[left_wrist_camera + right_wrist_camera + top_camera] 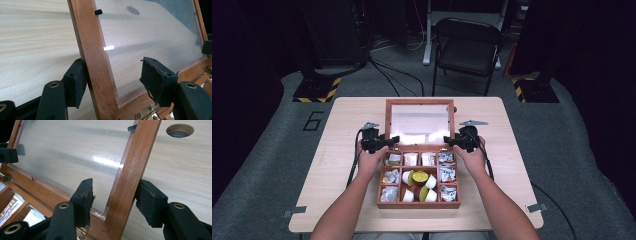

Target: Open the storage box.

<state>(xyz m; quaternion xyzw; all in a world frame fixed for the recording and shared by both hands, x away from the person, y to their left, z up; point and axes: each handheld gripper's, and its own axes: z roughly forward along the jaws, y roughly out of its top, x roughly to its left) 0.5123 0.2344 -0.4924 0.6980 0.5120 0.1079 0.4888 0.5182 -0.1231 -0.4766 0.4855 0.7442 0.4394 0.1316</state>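
A wooden compartment box (418, 205) stands on the table with its glass-paned lid (419, 122) raised upright. Its compartments hold foil packets and several white and yellow-green pods. My left gripper (384, 142) straddles the lid's left frame rail (92, 50). One pad (75, 82) lies against the rail's outer side and the other pad (155, 80) stands well off the pane. My right gripper (452, 141) straddles the right frame rail (135, 165). Its outer pad (150, 203) is at the rail and its inner pad (83, 198) is clear of the glass.
A brass hinge (146, 113) joins the lid to the box. A round hole (180, 130) is cut in the tabletop behind the lid. A black folding chair (467, 45) stands beyond the table's far edge, with cables on the floor.
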